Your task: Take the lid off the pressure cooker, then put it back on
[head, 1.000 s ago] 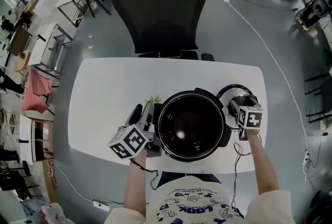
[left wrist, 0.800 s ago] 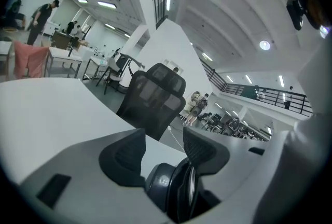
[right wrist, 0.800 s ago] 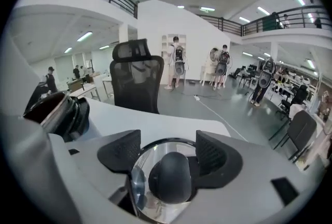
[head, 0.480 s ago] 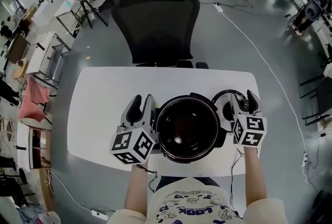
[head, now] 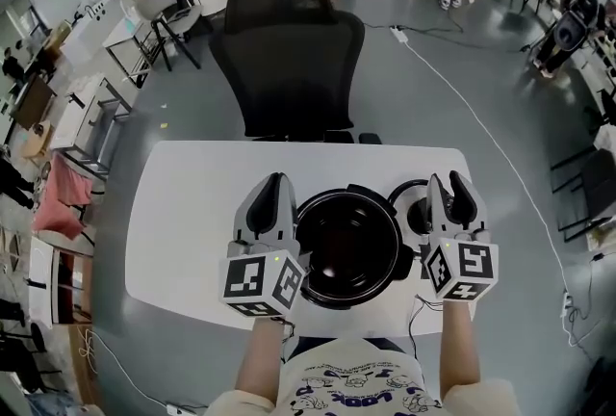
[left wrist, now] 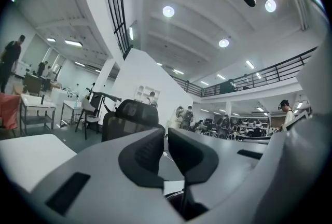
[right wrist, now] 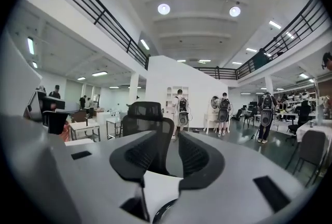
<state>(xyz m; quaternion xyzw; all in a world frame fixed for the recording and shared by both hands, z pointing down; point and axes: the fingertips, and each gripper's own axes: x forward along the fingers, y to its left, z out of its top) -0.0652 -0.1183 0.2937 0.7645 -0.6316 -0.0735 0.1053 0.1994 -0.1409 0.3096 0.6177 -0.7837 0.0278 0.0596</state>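
The pressure cooker [head: 348, 246] stands open on the white table [head: 183, 212], its black inner pot bare. Its lid [head: 408, 196] lies on the table just right of the cooker, partly hidden under my right gripper. My left gripper [head: 271, 183] is raised left of the cooker; its jaws have just been closing to a thin slit with nothing between them, as the left gripper view [left wrist: 166, 137] shows. My right gripper [head: 449, 183] is raised over the lid; its jaws [right wrist: 175, 140] have also been closing, a clear gap remains and they hold nothing.
A black office chair [head: 289, 58] stands at the table's far side. A white cable [head: 481, 87] runs across the grey floor on the right. Desks and people fill the room's far end.
Both grippers have risen from beside the cooker and now point level. Their jaws stood wide earlier and have narrowed. The cooker and lid have not moved.
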